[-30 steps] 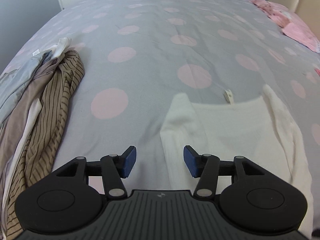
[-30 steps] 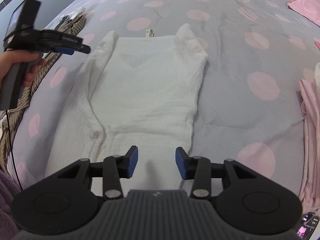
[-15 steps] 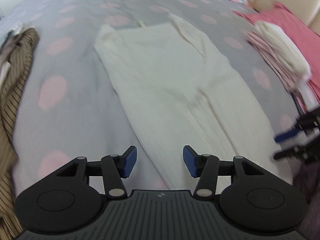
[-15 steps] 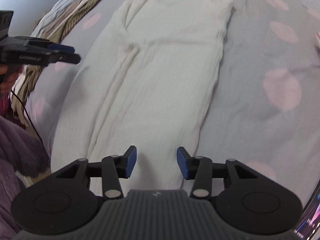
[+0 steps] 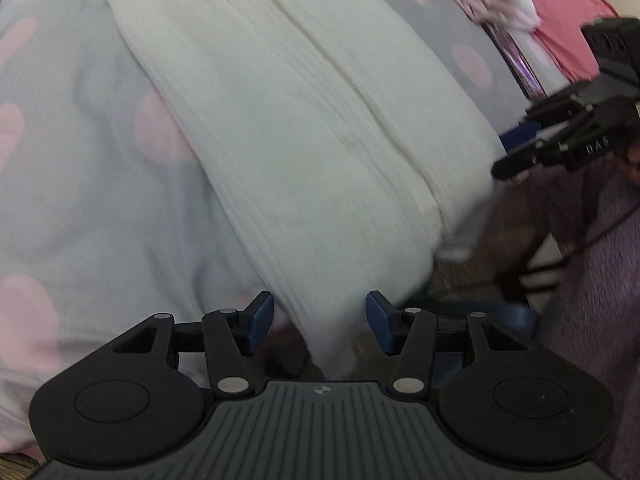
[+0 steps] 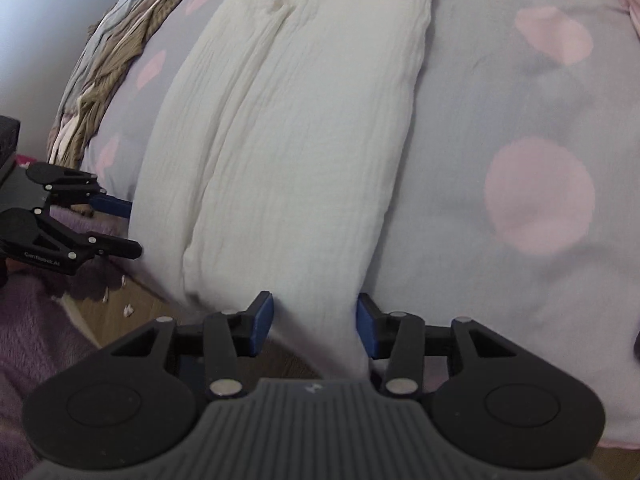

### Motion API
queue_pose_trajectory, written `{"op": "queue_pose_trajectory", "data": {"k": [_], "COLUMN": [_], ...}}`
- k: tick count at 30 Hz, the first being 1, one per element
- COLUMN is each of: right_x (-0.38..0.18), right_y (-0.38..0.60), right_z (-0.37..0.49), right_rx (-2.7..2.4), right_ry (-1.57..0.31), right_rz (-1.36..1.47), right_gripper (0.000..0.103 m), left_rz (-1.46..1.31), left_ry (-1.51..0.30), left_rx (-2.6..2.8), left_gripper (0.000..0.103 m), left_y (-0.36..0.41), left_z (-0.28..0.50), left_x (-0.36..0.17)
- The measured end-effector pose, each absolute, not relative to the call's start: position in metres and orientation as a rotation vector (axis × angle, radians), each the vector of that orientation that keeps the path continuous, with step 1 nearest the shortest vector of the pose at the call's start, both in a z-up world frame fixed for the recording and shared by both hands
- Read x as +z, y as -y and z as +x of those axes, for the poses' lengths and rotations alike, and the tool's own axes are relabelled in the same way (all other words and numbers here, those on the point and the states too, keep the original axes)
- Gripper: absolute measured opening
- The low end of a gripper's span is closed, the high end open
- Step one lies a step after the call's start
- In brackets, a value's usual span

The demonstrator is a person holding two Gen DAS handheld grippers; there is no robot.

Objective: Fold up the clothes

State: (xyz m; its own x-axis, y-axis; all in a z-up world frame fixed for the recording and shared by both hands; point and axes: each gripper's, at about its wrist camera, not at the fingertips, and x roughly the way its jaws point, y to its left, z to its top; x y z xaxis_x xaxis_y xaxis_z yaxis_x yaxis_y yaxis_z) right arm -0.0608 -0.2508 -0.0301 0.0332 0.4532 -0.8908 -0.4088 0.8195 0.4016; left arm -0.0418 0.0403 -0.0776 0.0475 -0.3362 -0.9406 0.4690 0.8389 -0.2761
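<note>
Nearest, I am holding the left claw [image 5: 320, 320] released over the hem corner of the white garment [image 5: 288, 128], its pads clear of the cloth. I am holding the right claw [image 6: 316, 322] released likewise over the other hem corner. The garment is lying lengthwise on the dotted bed [image 6: 520, 128], hem hanging at the near edge. Farther off, a clothes pile [image 6: 120, 48] is lying along the bed's left edge.
</note>
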Motion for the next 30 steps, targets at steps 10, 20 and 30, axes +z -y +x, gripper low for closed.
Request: {"op": "queue_pose_trajectory", "data": {"k": [10,20,30], "right_x": [-0.07,-0.084,-0.043], "right_y": [0.25,0.237,0.247], "right_z": [-0.071,-0.071,-0.065], "right_rx": [0.622,0.744,0.94], "right_ry": [-1.514,-1.49,-1.483], "right_rz": [-0.032,0.001,0.073], "right_gripper": [0.05,0.025,0.008], "left_rz": [0.299,0.35,0.219], "left_ry": [-1.445,-1.382,-1.365], "left_rx": [-0.614,-0.76,-1.019], "left_gripper": [0.049,0.035,0.011], "left_y": [-0.019,-0.004,-0.03], "left_z": [-0.048,-0.054,-0.05], "left_x": [-0.108,-0.127,-0.081]}}
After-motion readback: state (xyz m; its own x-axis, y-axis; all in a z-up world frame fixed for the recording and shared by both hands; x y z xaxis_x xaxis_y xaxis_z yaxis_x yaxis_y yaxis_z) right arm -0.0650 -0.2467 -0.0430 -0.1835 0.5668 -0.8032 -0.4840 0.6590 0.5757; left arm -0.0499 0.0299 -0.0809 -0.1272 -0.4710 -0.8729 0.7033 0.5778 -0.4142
